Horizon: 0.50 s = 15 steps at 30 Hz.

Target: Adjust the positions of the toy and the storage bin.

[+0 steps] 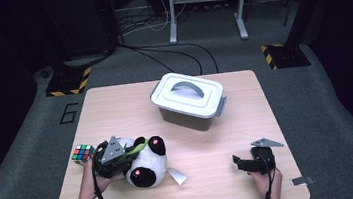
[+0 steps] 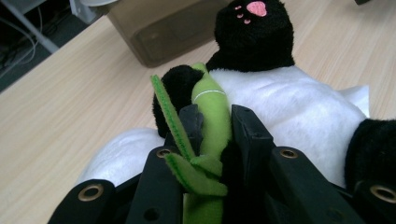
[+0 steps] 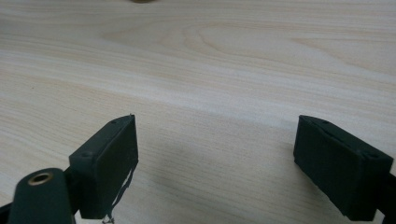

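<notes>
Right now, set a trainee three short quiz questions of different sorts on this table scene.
1. True or false: the left gripper is shut on the panda toy's green bamboo stalk.
2. What sits on the table left of the toy? A) puzzle cube B) mug C) book
3. Fill in: the lid of the grey box is ____.

Key: 1 true; 2 A; 3 on. The right gripper stands open over bare wood.
</notes>
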{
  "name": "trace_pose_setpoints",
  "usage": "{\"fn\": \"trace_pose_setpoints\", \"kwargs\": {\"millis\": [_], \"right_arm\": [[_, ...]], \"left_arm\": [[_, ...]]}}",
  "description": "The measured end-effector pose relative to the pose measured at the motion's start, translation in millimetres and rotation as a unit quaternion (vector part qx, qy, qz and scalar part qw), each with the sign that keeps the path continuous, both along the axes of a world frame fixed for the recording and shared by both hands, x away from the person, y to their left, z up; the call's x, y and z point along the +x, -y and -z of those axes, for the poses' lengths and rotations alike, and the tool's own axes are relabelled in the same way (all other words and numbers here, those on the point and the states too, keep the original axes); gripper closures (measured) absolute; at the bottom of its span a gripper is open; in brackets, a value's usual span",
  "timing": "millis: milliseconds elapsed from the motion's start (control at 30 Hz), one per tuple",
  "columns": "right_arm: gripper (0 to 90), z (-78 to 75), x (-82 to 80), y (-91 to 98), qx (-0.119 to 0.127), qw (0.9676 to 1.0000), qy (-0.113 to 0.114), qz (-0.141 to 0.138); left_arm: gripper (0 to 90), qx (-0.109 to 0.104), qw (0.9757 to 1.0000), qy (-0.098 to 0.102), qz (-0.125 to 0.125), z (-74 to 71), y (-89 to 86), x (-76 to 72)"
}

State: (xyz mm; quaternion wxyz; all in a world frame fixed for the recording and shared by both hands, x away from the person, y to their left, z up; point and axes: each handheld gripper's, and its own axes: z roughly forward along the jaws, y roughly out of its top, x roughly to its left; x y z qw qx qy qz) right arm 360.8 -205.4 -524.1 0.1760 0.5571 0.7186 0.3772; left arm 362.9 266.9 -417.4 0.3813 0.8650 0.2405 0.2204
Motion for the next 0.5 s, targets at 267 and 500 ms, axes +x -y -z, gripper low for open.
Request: {"fn": "trace_pose_setpoints", "kwargs": {"millis": [267,500], "right_arm": [[13.2,-0.2,0.3,-1.1,-0.002,1.0000,-0.001,0.000],[13.2,0.2,0.9,-2.7,-0.002,1.0000,0.001,0.000]], "left_arm": [[73.2,0.003,0.9998,-0.002,0.017,3.7,-14.6,9.8],[72.3,-0.013,0.9997,-0.023,-0.001,14.2,-29.7,14.9]]}}
